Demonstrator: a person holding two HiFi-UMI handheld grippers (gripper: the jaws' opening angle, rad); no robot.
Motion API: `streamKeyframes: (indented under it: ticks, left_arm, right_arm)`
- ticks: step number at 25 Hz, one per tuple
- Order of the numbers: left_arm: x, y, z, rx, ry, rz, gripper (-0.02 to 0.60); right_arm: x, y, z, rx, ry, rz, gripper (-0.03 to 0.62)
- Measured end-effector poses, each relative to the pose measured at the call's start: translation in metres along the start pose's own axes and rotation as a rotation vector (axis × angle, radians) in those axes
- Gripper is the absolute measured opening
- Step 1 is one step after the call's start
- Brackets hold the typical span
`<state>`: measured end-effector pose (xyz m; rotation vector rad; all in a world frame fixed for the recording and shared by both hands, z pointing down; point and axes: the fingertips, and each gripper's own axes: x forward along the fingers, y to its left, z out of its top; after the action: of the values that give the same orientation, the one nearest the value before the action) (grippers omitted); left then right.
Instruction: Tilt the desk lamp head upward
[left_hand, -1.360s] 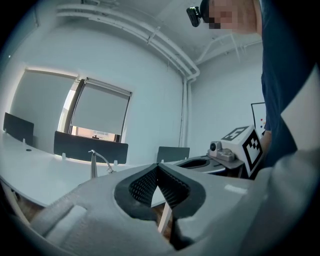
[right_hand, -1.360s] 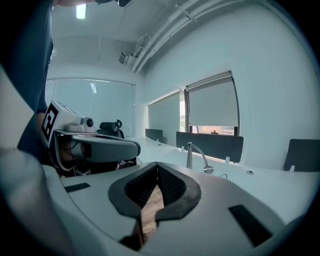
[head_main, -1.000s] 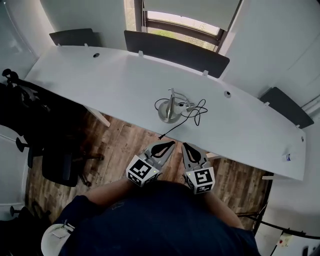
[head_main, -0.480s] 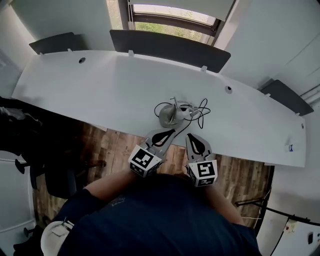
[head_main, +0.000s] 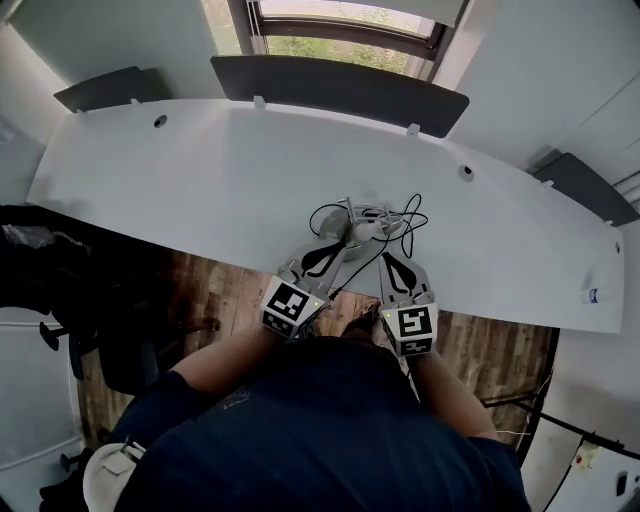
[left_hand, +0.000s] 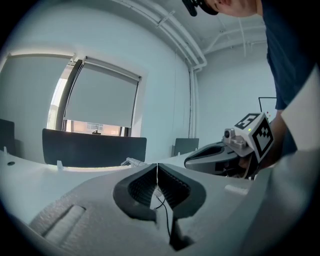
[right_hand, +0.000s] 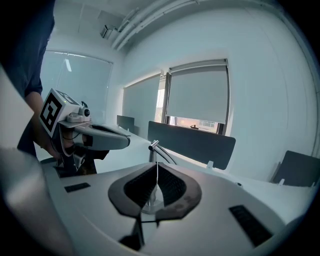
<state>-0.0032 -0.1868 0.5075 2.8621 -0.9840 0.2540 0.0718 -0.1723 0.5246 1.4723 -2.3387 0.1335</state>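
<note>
An office chair (head_main: 115, 350) is sitting on the wood floor at far left, beside the white worktop (head_main: 200, 180). The left gripper (head_main: 333, 247) is hanging over the worktop's near edge, clenched shut with nothing between its jaws. Its tip is lying right at the lamp's base; whether they are touching, I cannot tell. The lamp (head_main: 350, 222) is standing near that edge, about mid-worktop, with its black cable (head_main: 405, 212) looping just to its right. The right gripper (head_main: 389, 260) is hanging close beside the left, also clenched empty, pointing toward the lamp.
</note>
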Motion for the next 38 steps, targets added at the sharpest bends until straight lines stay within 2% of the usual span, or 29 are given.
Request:
streamKeyframes:
  ticks: [5,6,9,13,17,20,23,28,32,36,38]
  left_arm:
    - [0.021,0.012,-0.016,0.001,0.056,0.022,0.009]
    - [0.024,0.015,-0.020,0.001,0.070,0.026,0.028]
    - [0.036,0.022,-0.032,0.003,0.115,0.041,0.088]
    - [0.049,0.032,-0.039,0.002,0.141,0.070,0.135]
    - [0.062,0.041,-0.044,0.010,0.164,0.089,0.153]
    - [0.072,0.045,-0.048,0.026,0.181,0.093,0.154]
    - [0.080,0.045,-0.052,0.029,0.193,0.101,0.155]
    - [0.093,0.046,-0.055,0.039,0.190,0.106,0.153]
    - [0.101,0.048,-0.053,0.068,0.201,0.111,0.153]
    - [0.108,0.050,-0.052,0.076,0.171,0.114,0.133]
    - [0.109,0.049,-0.052,0.087,0.162,0.110,0.130]
  right_arm:
    - [0.021,-0.020,-0.015,-0.021,0.035,0.000,0.014]
    - [0.025,-0.023,-0.019,-0.020,0.045,0.005,0.015]
    - [0.037,-0.032,-0.029,-0.041,0.085,0.002,0.080]
    - [0.057,-0.041,-0.038,-0.086,0.100,0.002,0.158]
    - [0.076,-0.048,-0.044,-0.162,0.120,-0.016,0.175]
    - [0.090,-0.054,-0.049,-0.166,0.120,-0.031,0.184]
    - [0.103,-0.056,-0.055,-0.156,0.130,-0.031,0.186]
    - [0.127,-0.070,-0.079,-0.234,0.165,-0.055,0.186]
    - [0.139,-0.079,-0.085,-0.203,0.158,-0.066,0.182]
    - [0.146,-0.080,-0.080,-0.166,0.145,-0.075,0.110]
    - [0.148,-0.081,-0.081,-0.161,0.137,-0.076,0.100]
